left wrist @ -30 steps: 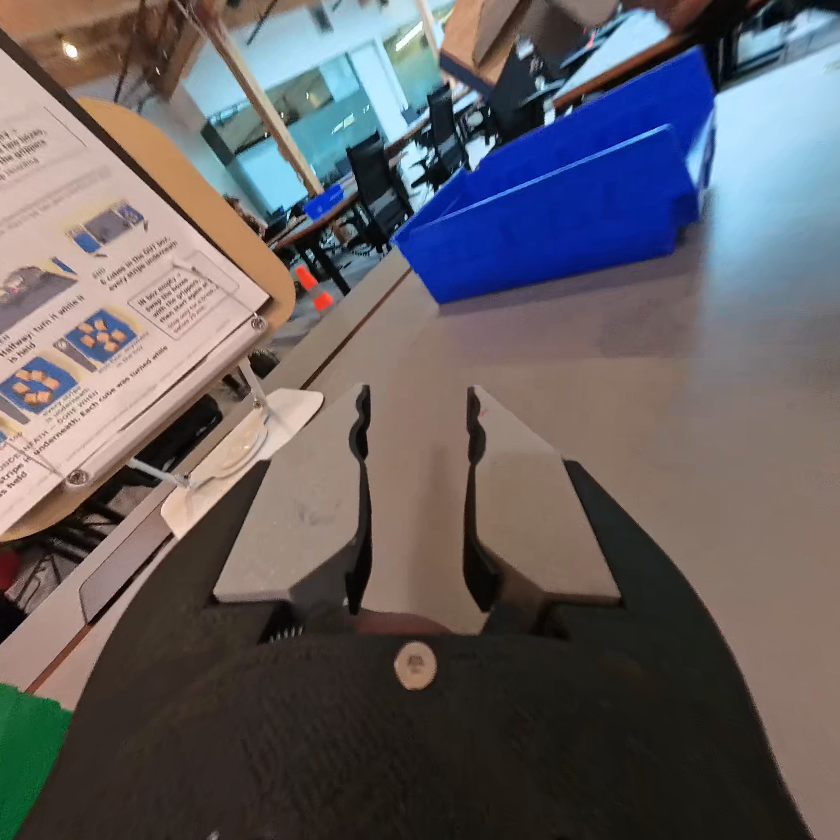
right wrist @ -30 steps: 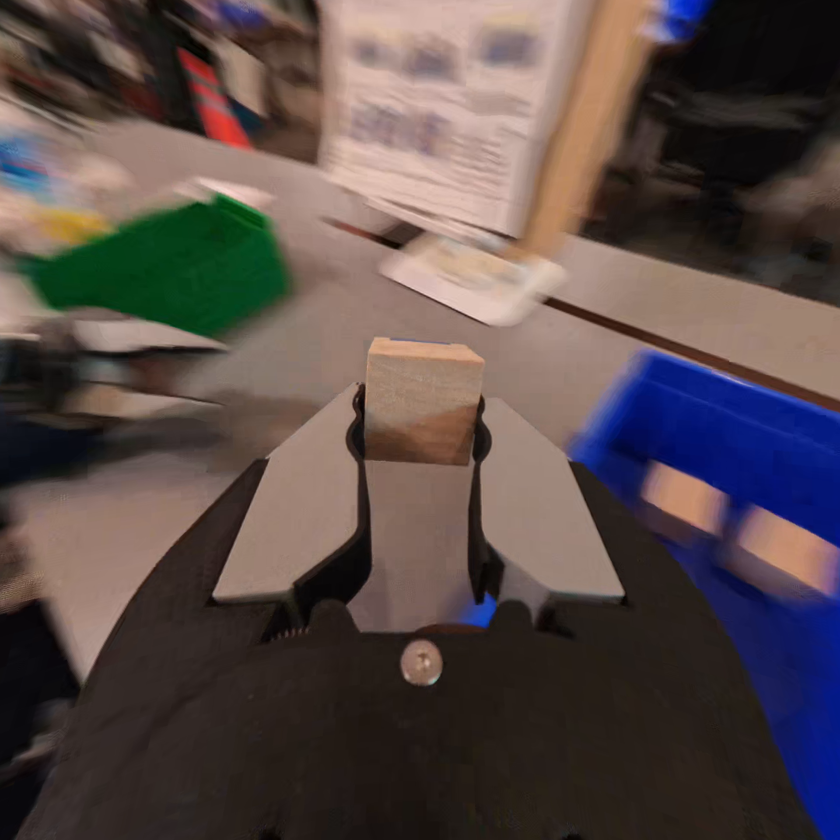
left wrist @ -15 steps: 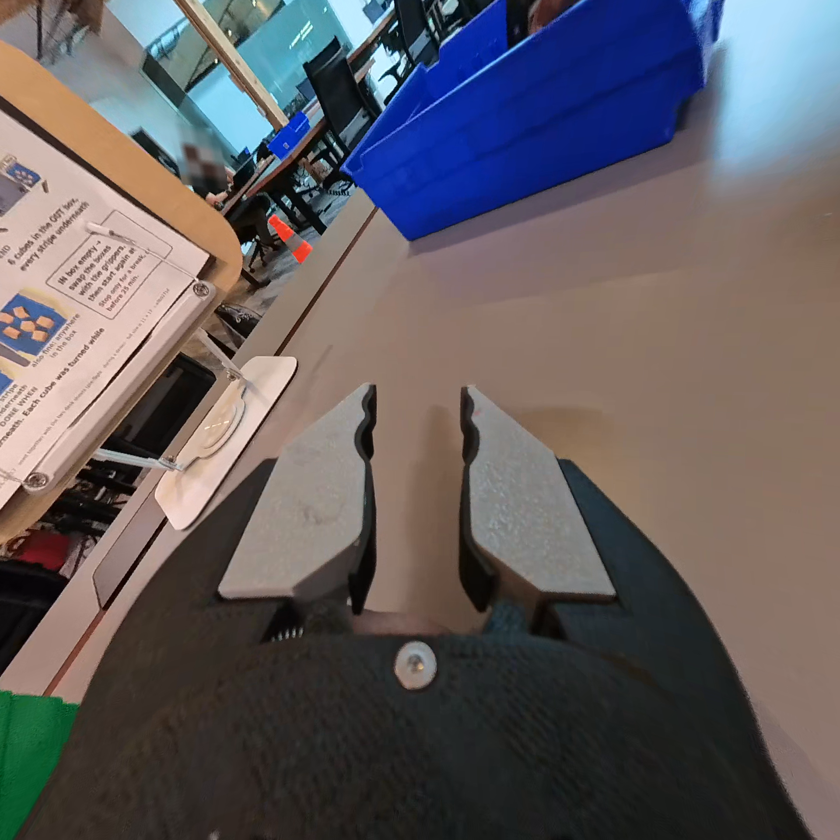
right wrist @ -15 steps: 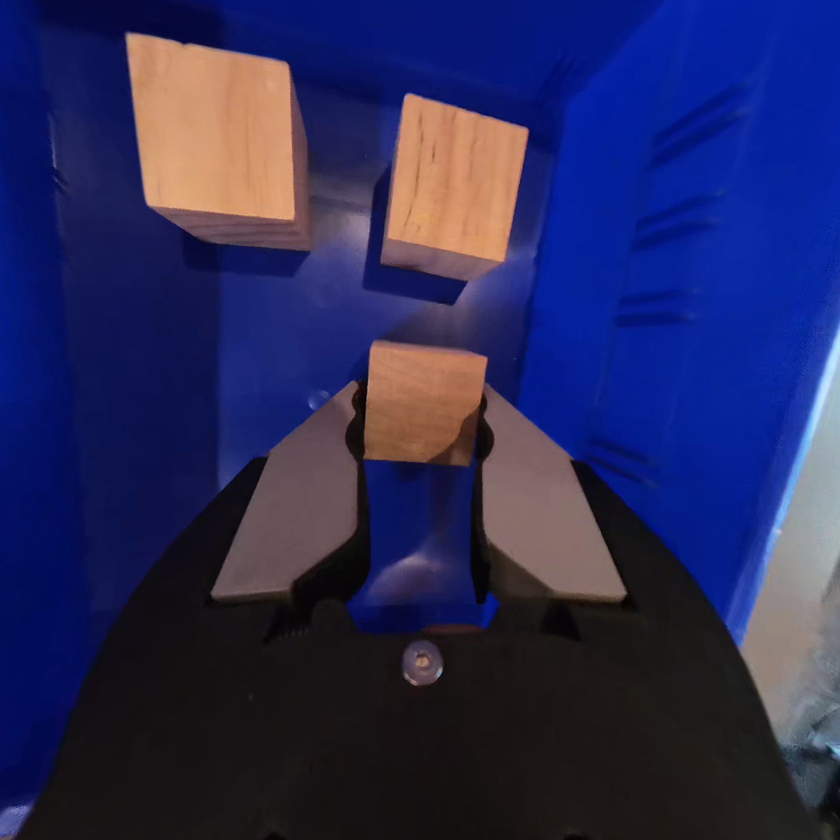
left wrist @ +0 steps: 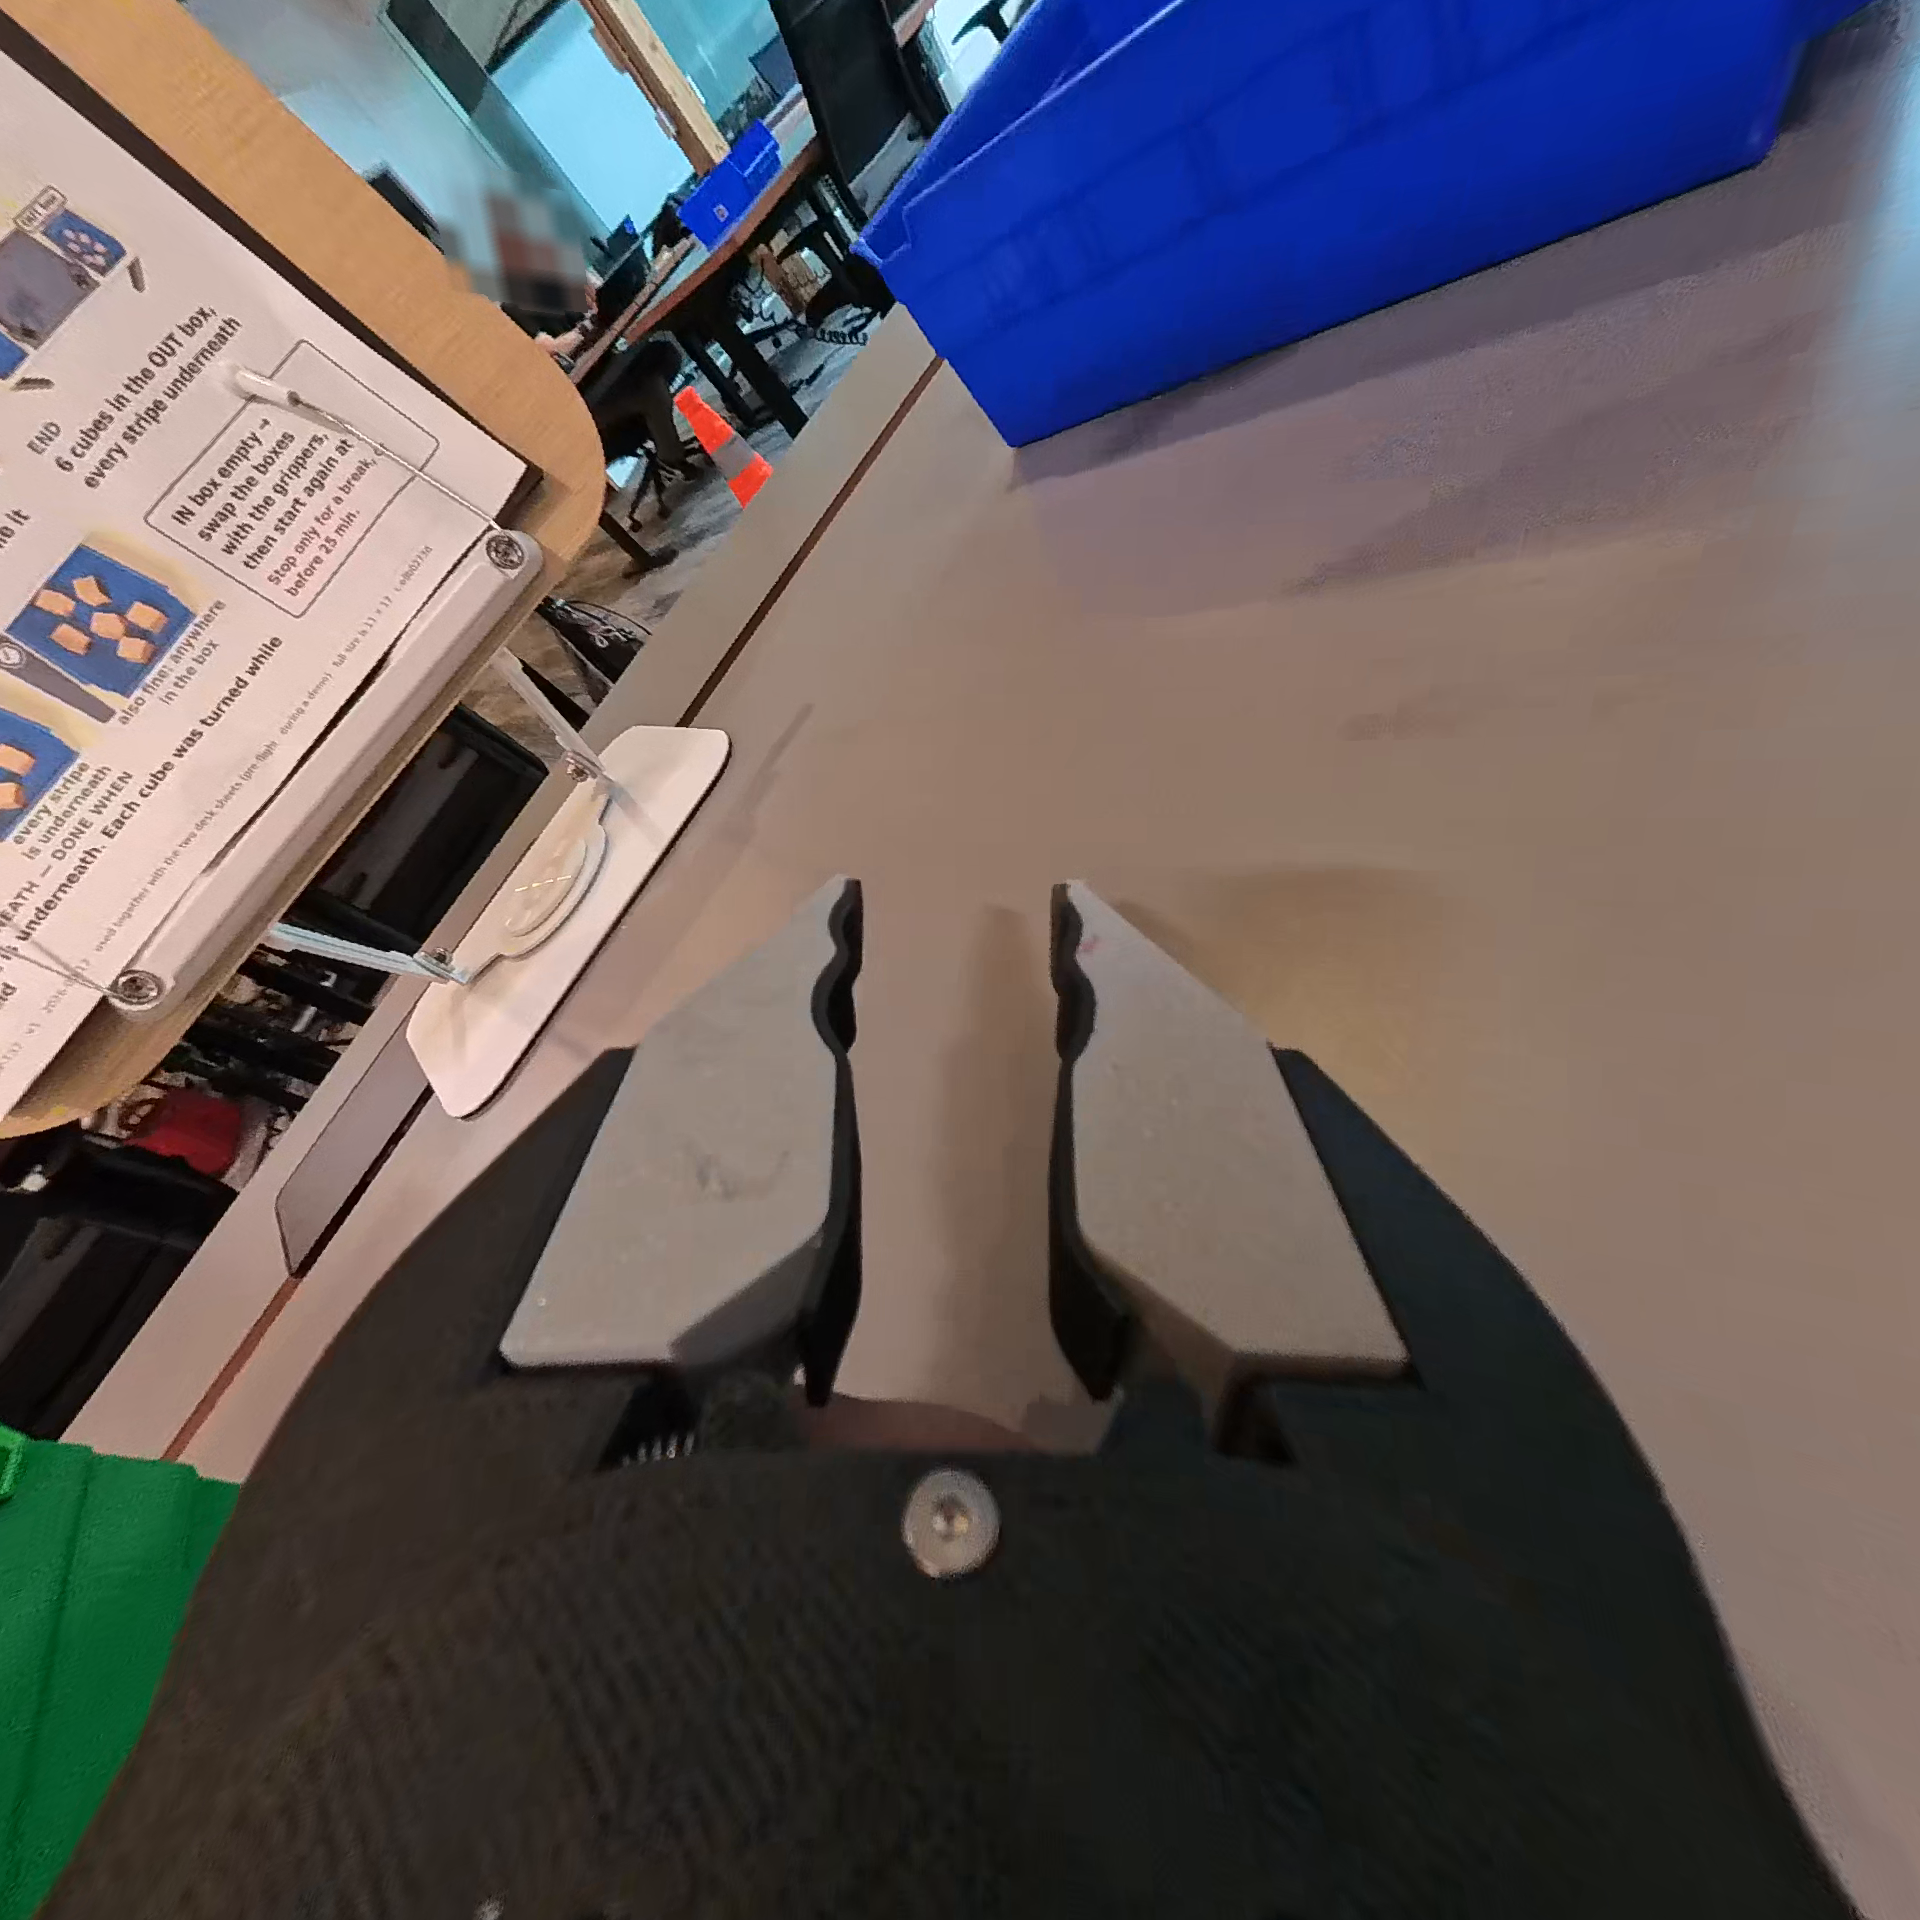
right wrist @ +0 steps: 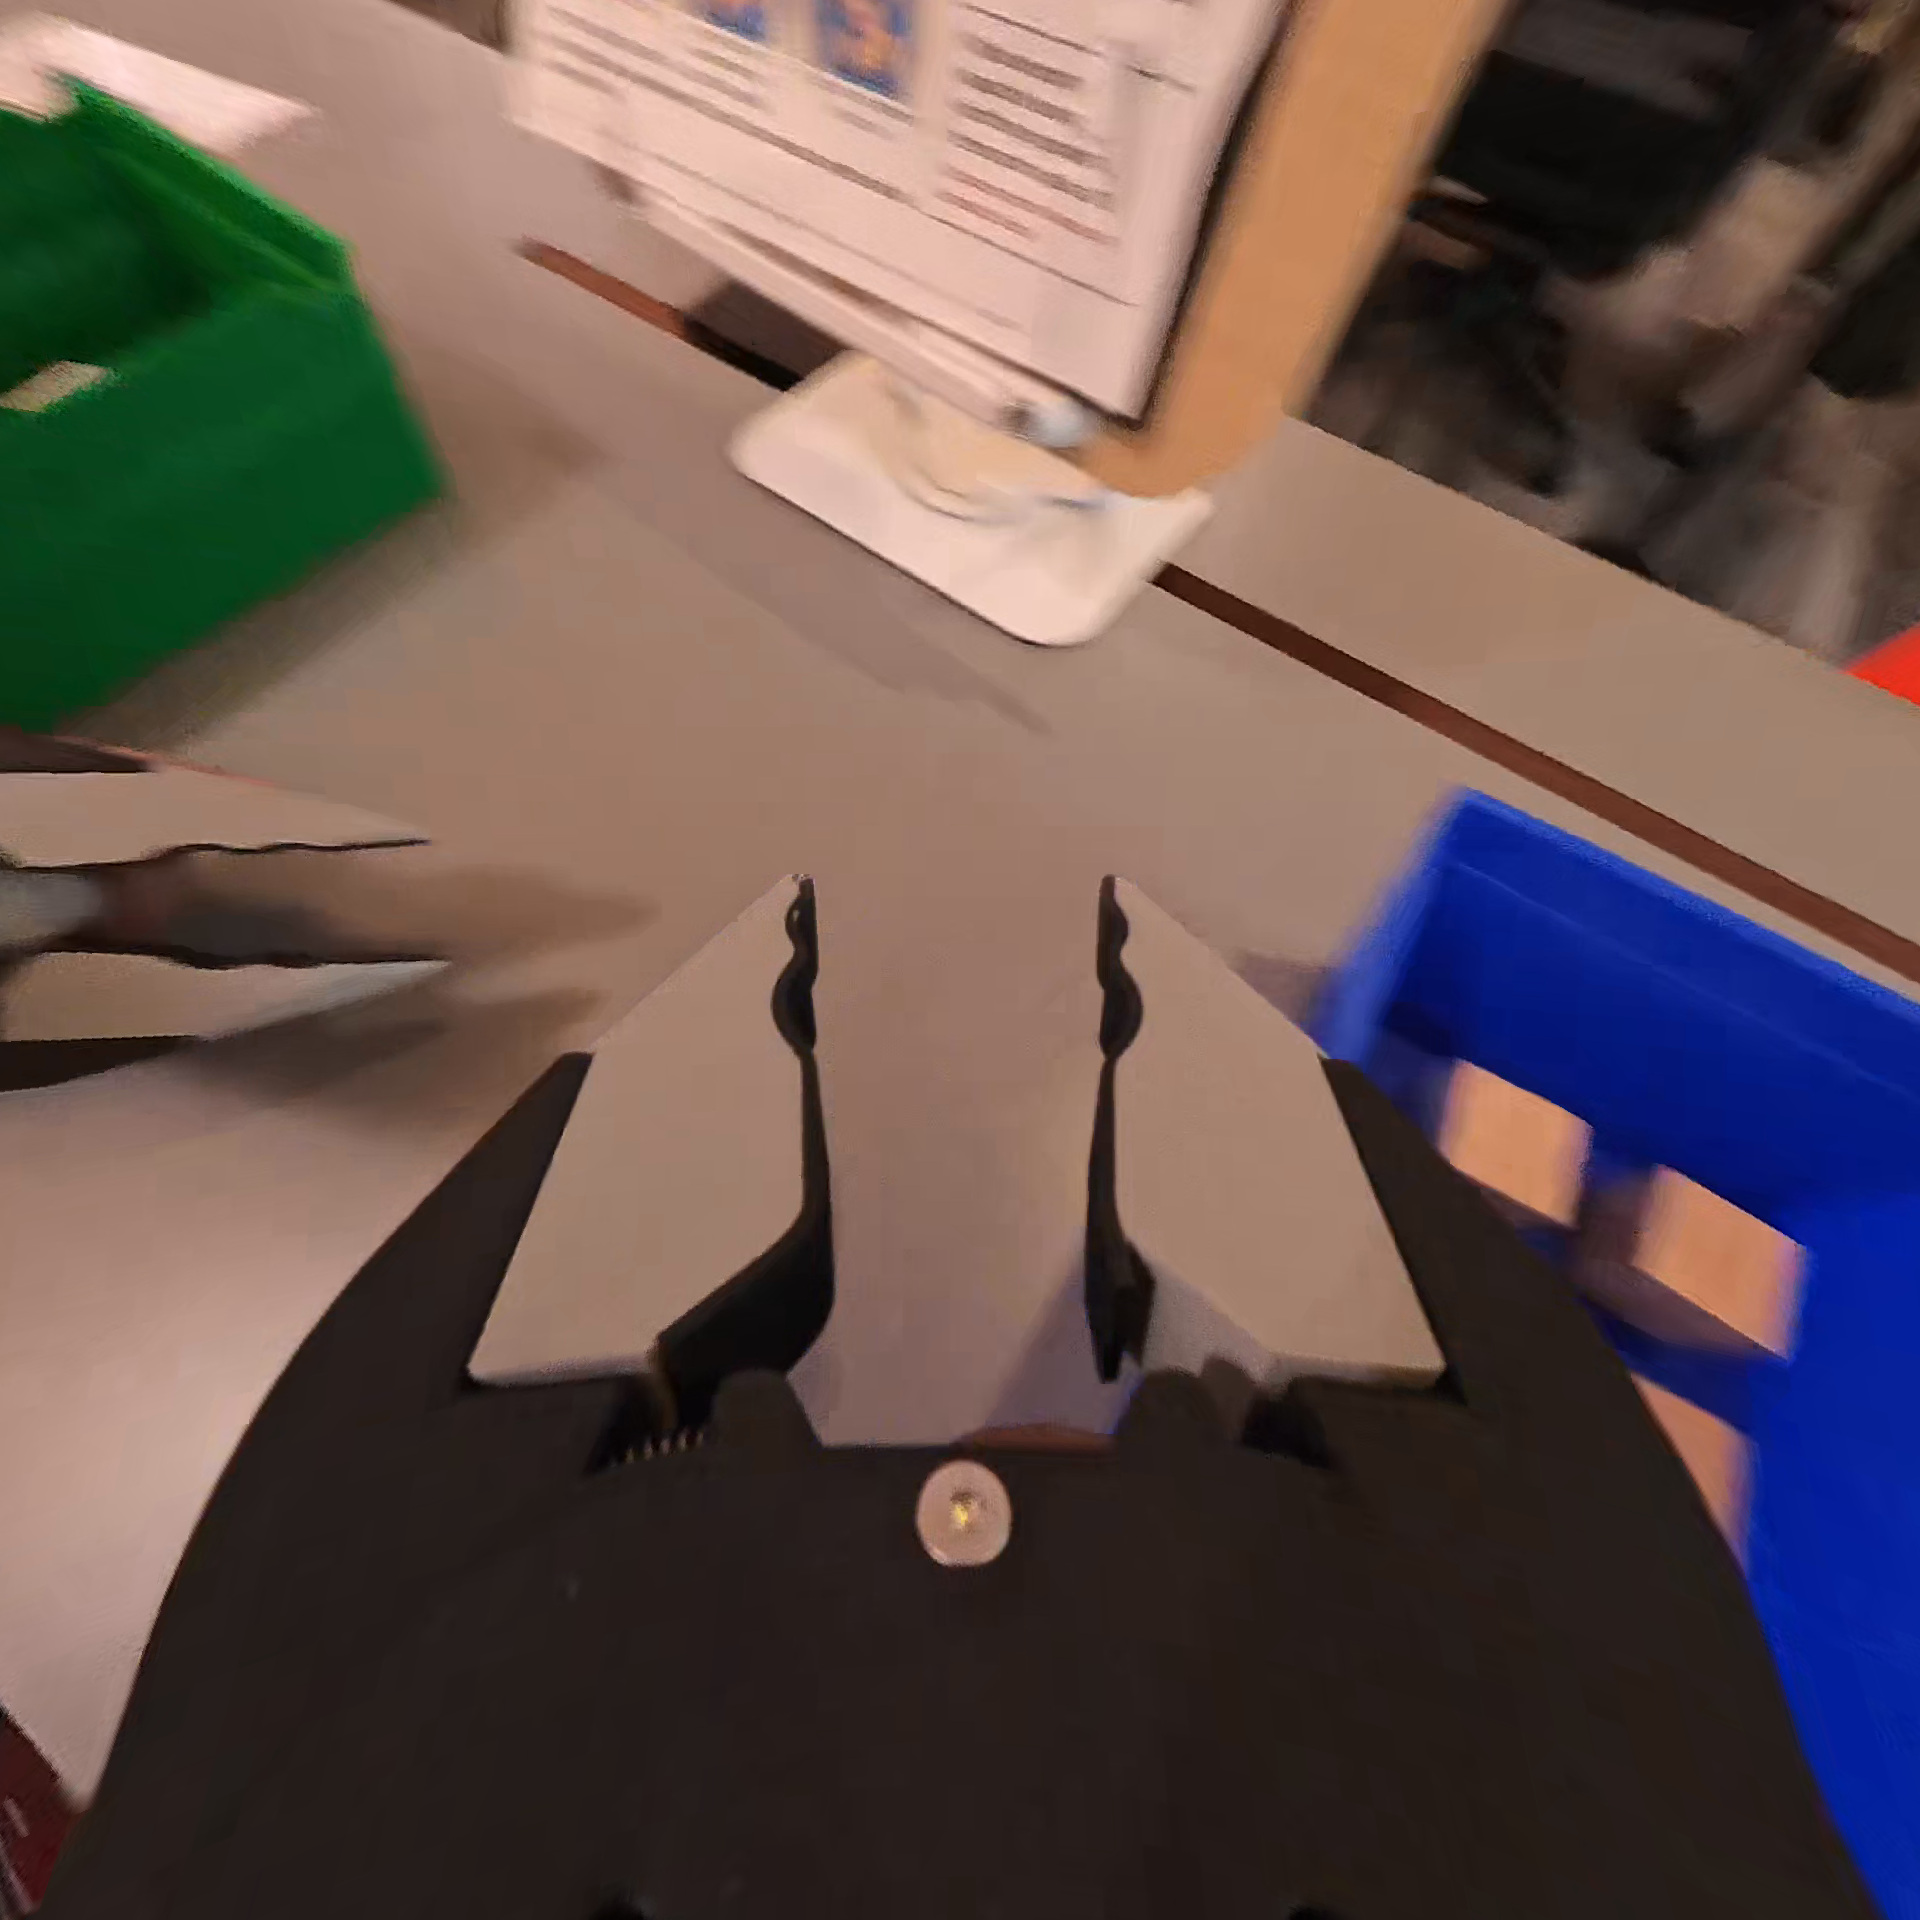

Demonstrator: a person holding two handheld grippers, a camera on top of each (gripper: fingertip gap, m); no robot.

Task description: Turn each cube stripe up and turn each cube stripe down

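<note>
While both grippers hover empty over the table (left wrist: 1351, 727), the cubes (right wrist: 1704, 1262) lie in the blue bin (right wrist: 1621, 935) at the right gripper's (right wrist: 956, 894) side, blurred, no stripe visible; they look like plain wood, so probably light, stiff and not fragile, with smooth faces that may slip; best pinched squarely across two opposite flat faces. Right jaws are spread with nothing between them; the left gripper (left wrist: 954, 904) has its jaws parted too, holding nothing. A smooth grey tabletop carries a green bin (right wrist: 208, 447) and an instruction sheet on a stand (left wrist: 582, 914); beyond are office desks, chairs and an orange cone (left wrist: 722, 447).
</note>
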